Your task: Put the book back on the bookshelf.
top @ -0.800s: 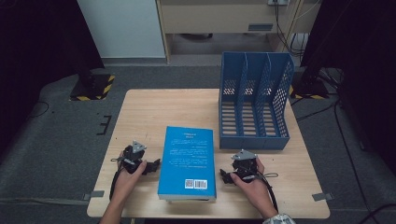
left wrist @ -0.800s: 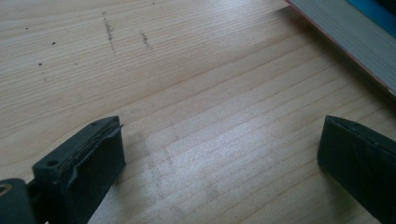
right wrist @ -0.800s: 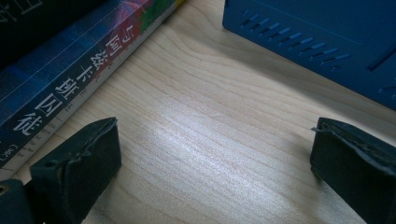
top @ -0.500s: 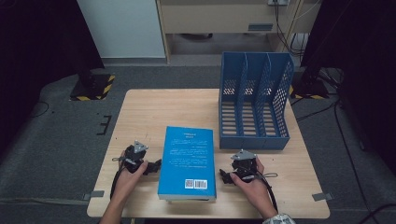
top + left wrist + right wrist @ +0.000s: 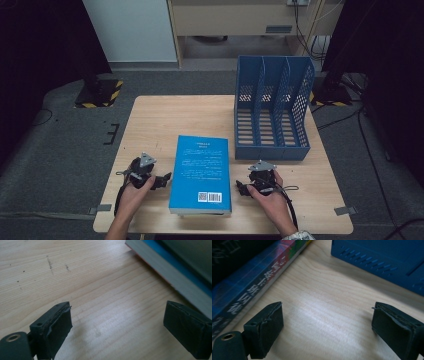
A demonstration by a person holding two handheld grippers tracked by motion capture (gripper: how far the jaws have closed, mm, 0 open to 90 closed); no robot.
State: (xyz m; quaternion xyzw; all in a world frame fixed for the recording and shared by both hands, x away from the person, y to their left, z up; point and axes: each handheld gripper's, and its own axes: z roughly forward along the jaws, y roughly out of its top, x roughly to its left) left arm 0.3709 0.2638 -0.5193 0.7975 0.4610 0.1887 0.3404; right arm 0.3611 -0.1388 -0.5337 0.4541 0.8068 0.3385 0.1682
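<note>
Next to nothing has changed over the last moment: both hands sit where they sat a second ago, at the near edge of the wooden surface, and the blue book between them has not shifted. That stillness suggests the work is at its very start, with both tools poised for a first approach rather than midway through a grasp.

On the left, the left gripper rests low on the surface just beside the book's long page edge, pointing inward toward it. Its fingers stand wide apart with only bare wood between them; the page block shows at the upper right of the left gripper view, near one finger but apart from it.

In the middle the book lies flat, cover up, barcode toward the person, apparently on top of a second, darker volume, though the high view is too soft to be sure.

To its right, the right gripper mirrors the left, aimed at the book's printed spine. Its fingers are likewise spread wide and empty.

Farther right and back stands the blue file rack, its slots open and free, the likely destination for the book.
</note>
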